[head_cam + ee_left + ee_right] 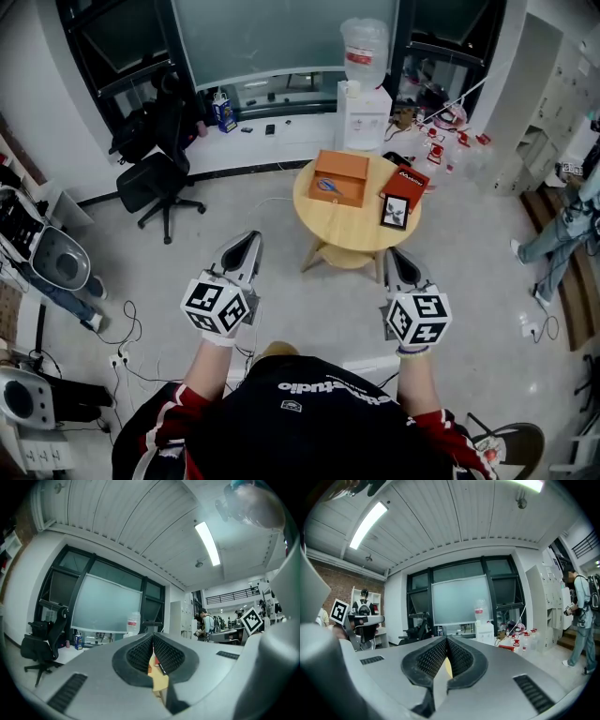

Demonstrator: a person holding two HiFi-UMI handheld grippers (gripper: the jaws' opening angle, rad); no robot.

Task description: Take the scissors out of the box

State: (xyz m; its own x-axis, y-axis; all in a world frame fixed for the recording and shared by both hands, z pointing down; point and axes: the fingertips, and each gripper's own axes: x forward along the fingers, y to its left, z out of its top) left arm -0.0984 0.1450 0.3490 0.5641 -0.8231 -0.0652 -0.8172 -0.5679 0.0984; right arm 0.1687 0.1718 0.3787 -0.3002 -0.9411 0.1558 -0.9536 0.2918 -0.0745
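- A round wooden desk (352, 228) stands on a pale, glossy floor (244, 202), well ahead of both hand-held grippers.
- Behind the desk a white water dispenser (364, 114) with a clear bottle on top stands against a low white ledge under dark-framed windows.
- A black office chair (157, 176) stands to the left of the desk, and cables trail over the floor at the lower left.
- An open orange-brown box (354, 169) sits on the far left part of the desk. A red flat item (407, 184) and a small black-framed card (395, 212) lie to its right.
- The scissors (327, 186) lie inside the box on its floor. They look small, with blue handles, and the blades are too small to make out.
- The left hand-held gripper (249, 240) is held level, its jaws pressed together on nothing.
- The right hand-held gripper (394, 255) is likewise closed and empty, near the desk's front edge.
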